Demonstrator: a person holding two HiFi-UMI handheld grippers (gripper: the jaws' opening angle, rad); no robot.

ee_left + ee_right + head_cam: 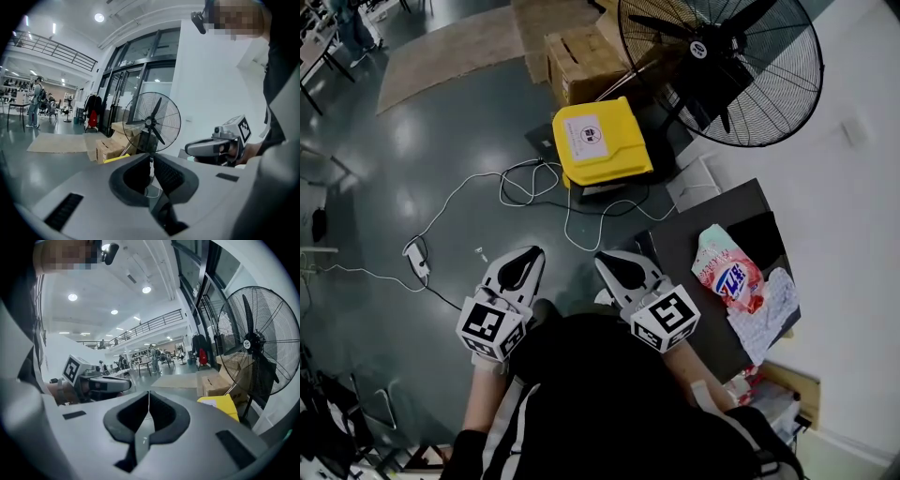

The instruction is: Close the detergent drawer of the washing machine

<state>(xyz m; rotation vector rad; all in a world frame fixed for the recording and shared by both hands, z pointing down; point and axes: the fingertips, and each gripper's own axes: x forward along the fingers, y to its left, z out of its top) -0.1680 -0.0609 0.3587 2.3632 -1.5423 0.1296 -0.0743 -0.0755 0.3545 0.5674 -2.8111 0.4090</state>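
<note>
Left claw [532, 253], right claw [604, 260] both pinched closed, empty; fan [722, 56] cropped at top edge.

Grey floor [422, 159] bears a yellow bin [600, 141], white cable [566, 220] and cardboard box [581, 61].

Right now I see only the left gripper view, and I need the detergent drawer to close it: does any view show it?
Observer: None does. The head view has a dark flat top at the person's right, with a detergent bag lying on it.
Operator: Right gripper free?
Observer: Yes: in its own view the right gripper has its jaws together, nothing between.
Operator: Floor ahead?
Observer: A yellow box, white label on its lid.
</note>
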